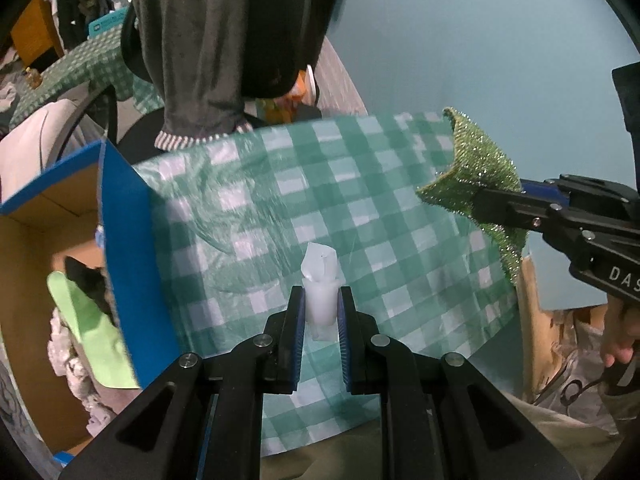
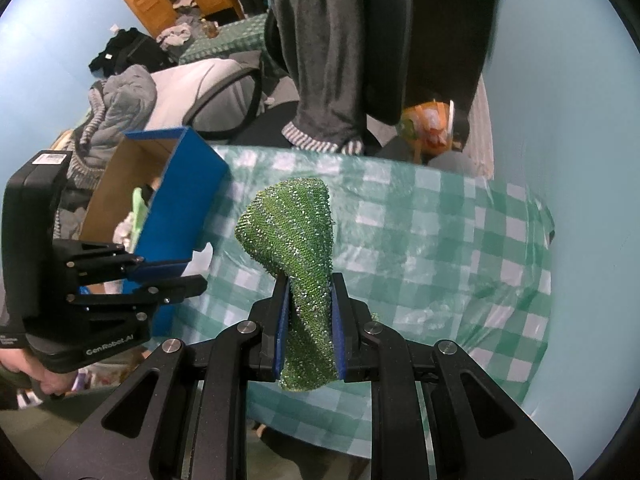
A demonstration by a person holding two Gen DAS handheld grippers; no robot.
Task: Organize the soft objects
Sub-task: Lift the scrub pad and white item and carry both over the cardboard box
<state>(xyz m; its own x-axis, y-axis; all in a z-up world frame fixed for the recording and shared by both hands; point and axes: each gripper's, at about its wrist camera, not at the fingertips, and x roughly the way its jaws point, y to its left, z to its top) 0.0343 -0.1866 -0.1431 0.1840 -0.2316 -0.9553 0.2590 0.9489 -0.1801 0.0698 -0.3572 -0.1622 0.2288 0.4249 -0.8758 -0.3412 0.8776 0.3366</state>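
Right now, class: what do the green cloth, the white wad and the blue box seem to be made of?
Green cloth: glittery knit, probably metallic-thread scrubber fabric.
White wad: translucent and crumpled, perhaps thin plastic or tissue.
Blue box: cardboard; brown inside, matte blue outside.

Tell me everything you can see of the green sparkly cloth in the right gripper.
The green glittery cloth is a knitted-looking, metallic-flecked scrubbing-type fabric in striped greens. The right gripper is shut on its middle, pinching it between blue-padded fingers, so it twists and flares out above and hangs loose below. It is held in the air over the green checked tablecloth, to the right of the blue cardboard box, touching only the gripper.
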